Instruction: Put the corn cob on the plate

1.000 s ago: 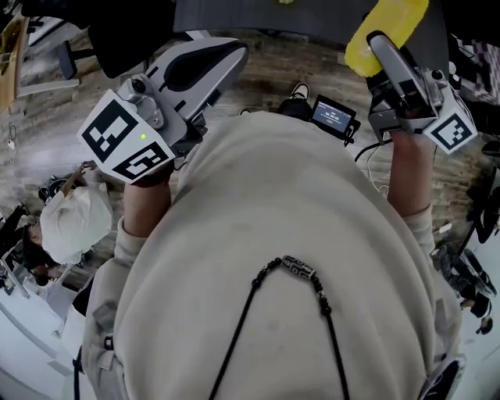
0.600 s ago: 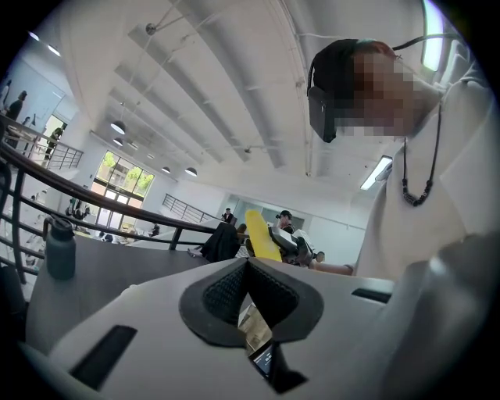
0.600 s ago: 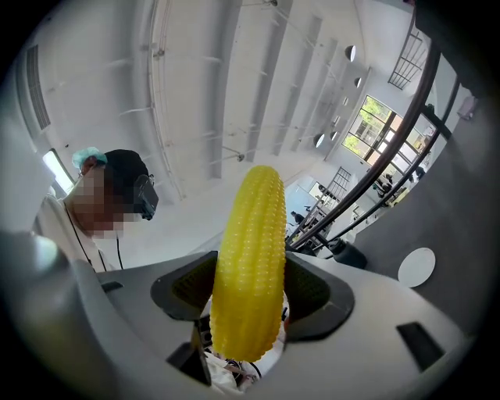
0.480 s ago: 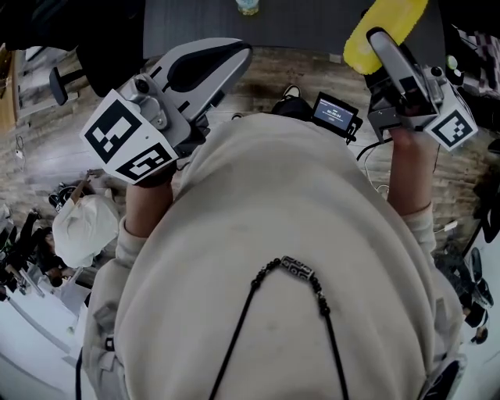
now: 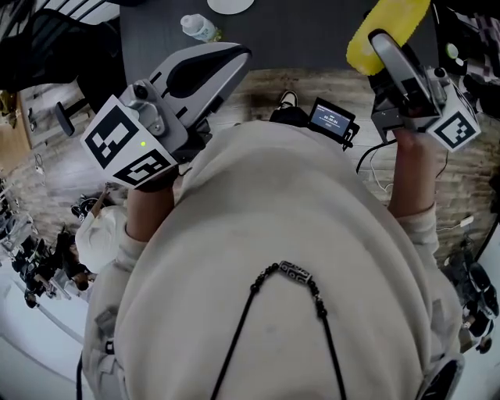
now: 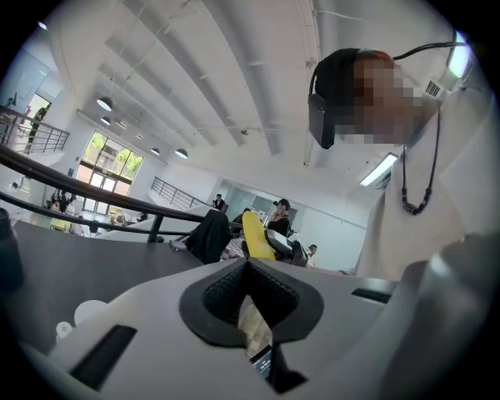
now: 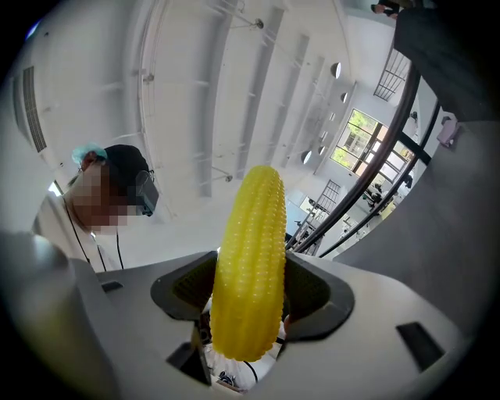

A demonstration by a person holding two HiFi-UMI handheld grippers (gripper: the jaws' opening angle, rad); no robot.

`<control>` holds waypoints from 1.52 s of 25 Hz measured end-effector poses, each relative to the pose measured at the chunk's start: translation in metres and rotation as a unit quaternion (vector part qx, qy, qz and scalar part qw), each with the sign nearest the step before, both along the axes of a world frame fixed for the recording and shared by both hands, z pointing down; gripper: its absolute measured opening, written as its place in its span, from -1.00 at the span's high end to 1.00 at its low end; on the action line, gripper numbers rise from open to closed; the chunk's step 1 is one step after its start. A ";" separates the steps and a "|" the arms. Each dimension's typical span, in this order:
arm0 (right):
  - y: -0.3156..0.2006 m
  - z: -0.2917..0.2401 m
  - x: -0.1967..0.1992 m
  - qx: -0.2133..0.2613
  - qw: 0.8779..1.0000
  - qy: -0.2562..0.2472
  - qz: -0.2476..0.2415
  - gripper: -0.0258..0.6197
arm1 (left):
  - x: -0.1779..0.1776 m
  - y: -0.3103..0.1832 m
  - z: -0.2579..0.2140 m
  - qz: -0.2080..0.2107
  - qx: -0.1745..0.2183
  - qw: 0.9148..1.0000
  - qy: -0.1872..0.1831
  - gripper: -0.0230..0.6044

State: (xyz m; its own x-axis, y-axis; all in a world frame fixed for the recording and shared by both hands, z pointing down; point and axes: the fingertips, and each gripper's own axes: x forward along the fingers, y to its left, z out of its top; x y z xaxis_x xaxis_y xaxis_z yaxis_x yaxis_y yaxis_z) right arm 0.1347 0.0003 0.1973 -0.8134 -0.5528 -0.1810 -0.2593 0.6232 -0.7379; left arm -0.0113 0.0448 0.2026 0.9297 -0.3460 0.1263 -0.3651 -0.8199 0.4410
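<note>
The yellow corn cob [image 5: 391, 27] sticks up out of my right gripper [image 5: 377, 39], which is shut on it and held high over the near edge of the dark table [image 5: 297, 31]. In the right gripper view the corn cob [image 7: 250, 258] stands upright between the black pads [image 7: 312, 293]. A white plate [image 5: 231, 5] shows only partly at the table's far edge. My left gripper [image 5: 237, 51] is shut on nothing, raised near the table's front edge. From the left gripper view the corn cob [image 6: 256, 234] shows beyond the closed left gripper [image 6: 248, 262].
A clear plastic bottle [image 5: 197, 27] lies on the table near the plate. A small device with a screen [image 5: 331, 117] hangs at my waist, with cables over the wooden floor [image 5: 469, 164]. A person in a white cap [image 5: 101, 238] is at the left, below.
The view has tilted forward, so more of the dark table shows, and the plate and bottle have come into sight. Both grippers hold about the same pose, corn still gripped.
</note>
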 end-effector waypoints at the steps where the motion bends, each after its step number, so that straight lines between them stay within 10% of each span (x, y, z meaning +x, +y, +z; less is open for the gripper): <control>1: 0.000 0.002 0.002 -0.002 1.000 -0.003 0.006 0.08 | 0.001 -0.002 0.000 0.001 -0.002 1.000 0.001 0.92; 8: 0.002 0.022 0.016 -0.017 0.999 -0.025 0.033 0.08 | 0.004 -0.023 0.012 -0.023 -0.017 1.000 -0.011 0.92; 38: -0.001 -0.010 0.029 0.023 0.986 0.030 0.163 0.08 | 0.040 -0.065 -0.001 0.165 0.027 0.985 0.039 0.92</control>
